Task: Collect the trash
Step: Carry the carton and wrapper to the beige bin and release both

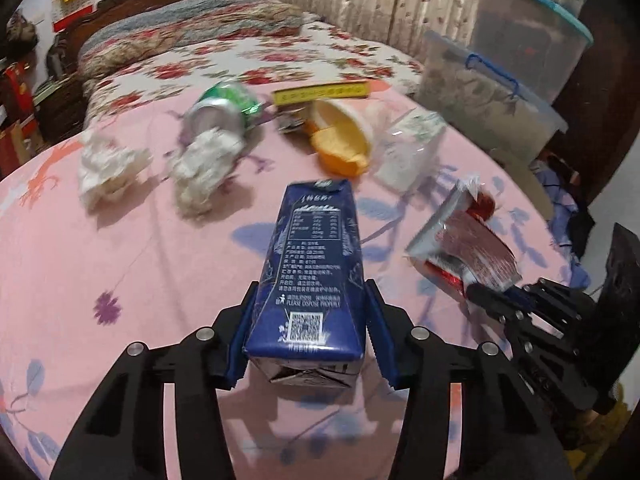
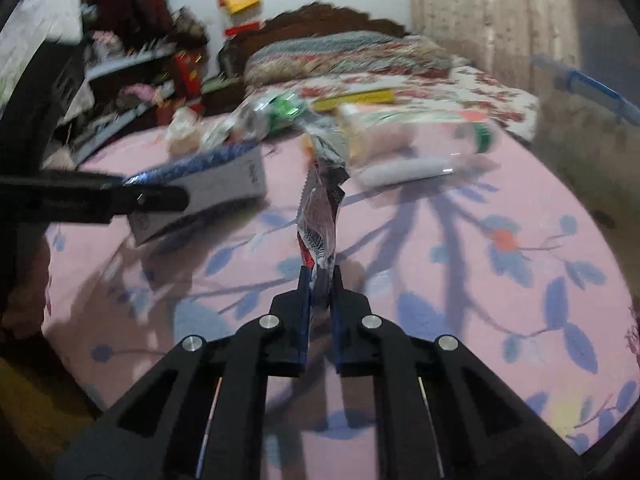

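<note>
A dark blue milk carton (image 1: 316, 232) lies on the pink bedsheet (image 1: 120, 260). My left gripper (image 1: 310, 286) is shut on it, with a blue pad against each side near its base. In the right wrist view the same carton (image 2: 224, 176) shows at the left with a black finger (image 2: 152, 200) across it. My right gripper (image 2: 320, 280) is shut on the lower edge of a red and silver snack wrapper (image 2: 320, 220), which stands up from the jaws. The left wrist view shows that wrapper (image 1: 468, 240) and the right gripper (image 1: 484, 298) at the right.
Further up the bed lie a green can (image 1: 224, 108), two crumpled tissues (image 1: 108, 168) (image 1: 204, 168), an orange and yellow cup (image 1: 340, 136), a clear plastic bag (image 1: 408, 152) and a yellow box (image 1: 320, 94). Lidded storage bins (image 1: 500, 108) stand beside the bed at the right.
</note>
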The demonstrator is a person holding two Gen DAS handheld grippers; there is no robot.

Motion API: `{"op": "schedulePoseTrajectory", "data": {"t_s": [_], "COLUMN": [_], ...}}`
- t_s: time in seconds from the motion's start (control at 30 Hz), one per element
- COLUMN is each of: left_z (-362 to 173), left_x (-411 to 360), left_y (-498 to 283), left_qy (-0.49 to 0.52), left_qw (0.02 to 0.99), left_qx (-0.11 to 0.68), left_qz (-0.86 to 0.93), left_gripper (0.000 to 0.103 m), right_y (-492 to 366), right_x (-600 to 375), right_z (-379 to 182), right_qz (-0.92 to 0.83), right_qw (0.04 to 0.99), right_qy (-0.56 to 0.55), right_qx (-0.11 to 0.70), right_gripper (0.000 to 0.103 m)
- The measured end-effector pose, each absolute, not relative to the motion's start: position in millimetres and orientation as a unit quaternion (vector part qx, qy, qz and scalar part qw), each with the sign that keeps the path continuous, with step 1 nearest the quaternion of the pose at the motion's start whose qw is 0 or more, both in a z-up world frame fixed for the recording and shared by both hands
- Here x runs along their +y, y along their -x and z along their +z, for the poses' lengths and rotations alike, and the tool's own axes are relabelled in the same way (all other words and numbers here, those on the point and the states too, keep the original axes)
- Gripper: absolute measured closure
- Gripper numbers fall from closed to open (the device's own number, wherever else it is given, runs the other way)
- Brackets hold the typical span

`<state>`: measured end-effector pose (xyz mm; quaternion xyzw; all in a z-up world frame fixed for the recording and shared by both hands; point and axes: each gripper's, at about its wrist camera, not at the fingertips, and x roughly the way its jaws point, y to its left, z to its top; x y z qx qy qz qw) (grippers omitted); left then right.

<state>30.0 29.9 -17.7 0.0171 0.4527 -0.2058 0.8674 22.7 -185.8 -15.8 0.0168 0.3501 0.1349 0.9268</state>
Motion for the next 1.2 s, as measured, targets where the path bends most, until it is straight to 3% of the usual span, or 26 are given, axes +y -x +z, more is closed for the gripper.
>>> {"op": "schedulePoseTrajectory", "data": {"t_s": [0.57,0.83,1.1,1.13,1.2], "left_z": [7.8,17.0,-6.8,-10.4,-13.9], "left_x": [-125.8,-248.2,-382.7,-395.2,-409.9], "left_y": [-47.5,-71.5,-111.3,-113.8,-119.8], "left_qy": [-0.073,-0.126,-0.186,-0.195,-0.205], "left_qw": [0.812,0.777,0.762,0.765,0.780], "left_qx": [0.440,0.402,0.402,0.397,0.389], "left_qz": [-0.376,-0.468,-0.472,-0.468,-0.446], "left_gripper": [0.056,0.056,0.055,0.053,0.036], "right_y": [-11.9,-18.6,-46.1,-51.1,-60.4], "right_x": [-344.3,-429.0,-513.9,-518.3,-526.7], "right_z": [-15.0,-20.0,-20.4,-21.1,-25.2], "right_qz": [-0.037,-0.113,-0.168,-0.169,-0.174], "right_qw": [0.939,0.929,0.909,0.907,0.902], "right_qy": [-0.128,-0.171,-0.215,-0.214,-0.223], "right_qx": [0.316,0.308,0.316,0.320,0.326], "right_gripper": [0.092,0.092,0.090,0.090,0.087]}}
